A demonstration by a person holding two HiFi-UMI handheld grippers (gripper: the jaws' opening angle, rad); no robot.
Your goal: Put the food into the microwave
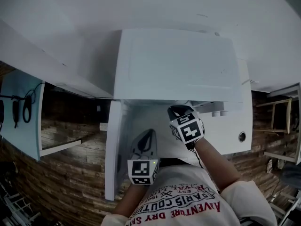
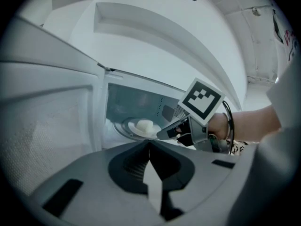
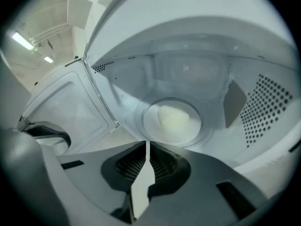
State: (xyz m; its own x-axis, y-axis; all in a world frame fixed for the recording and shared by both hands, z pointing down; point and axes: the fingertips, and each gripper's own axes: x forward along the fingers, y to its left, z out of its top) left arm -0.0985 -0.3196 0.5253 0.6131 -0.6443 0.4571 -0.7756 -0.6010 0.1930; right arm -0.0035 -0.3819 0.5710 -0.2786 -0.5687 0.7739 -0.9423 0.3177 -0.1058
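At the open microwave (image 1: 178, 65), the food (image 3: 175, 119), a pale lump, sits on its plate (image 3: 149, 126) inside the cavity. It lies just ahead of the tips of our right gripper (image 3: 146, 146). That gripper's jaws are pressed together with nothing between them. Our left gripper (image 2: 149, 144), further back, is likewise pressed together and empty, with the food ahead of it past the edge of the door (image 3: 61, 107).

The risk, as we judge it, lies in the way out. The right gripper hangs close to the plate's near rim, and a low or careless pull-back could clip that rim and drag plate and food toward the opening. The door stands open to the left of both grippers, and it could strike the right gripper if we swing it before that gripper is clear.
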